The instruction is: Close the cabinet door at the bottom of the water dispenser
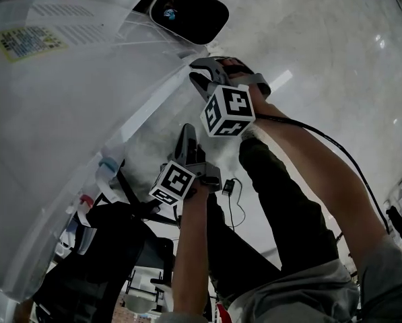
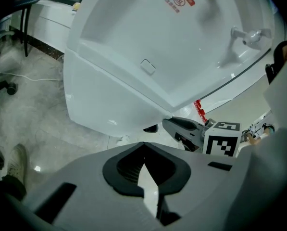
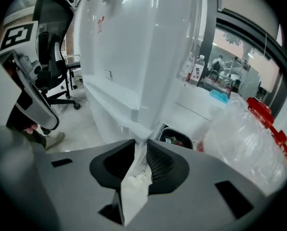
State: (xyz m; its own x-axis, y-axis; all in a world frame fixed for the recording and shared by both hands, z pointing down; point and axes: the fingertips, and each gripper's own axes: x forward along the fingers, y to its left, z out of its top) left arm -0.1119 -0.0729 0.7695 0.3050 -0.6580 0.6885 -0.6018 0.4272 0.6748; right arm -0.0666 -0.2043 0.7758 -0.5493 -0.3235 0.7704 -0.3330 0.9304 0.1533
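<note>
The white water dispenser (image 1: 59,133) fills the left of the head view. Its taps (image 2: 246,35) and drip recess sit above the plain lower cabinet front (image 2: 100,97), which looks flush with the body. My right gripper (image 1: 198,70) is at the dispenser's lower front corner (image 3: 138,121). Its jaws are together with only a sliver between them, and I cannot tell whether they touch the corner. My left gripper (image 1: 186,132) hangs a little lower beside the cabinet front, jaws together and empty. Each gripper also appears in the other's view: right gripper (image 2: 169,124), left gripper (image 3: 51,121).
A black-rimmed waste bin (image 1: 187,12) stands on the floor by the dispenser's far side, also seen as a bin (image 3: 174,138). A clear bag of red-capped bottles (image 3: 249,138) lies right of it. An office chair (image 3: 54,23) and a floor cable (image 2: 28,76) lie on the other side.
</note>
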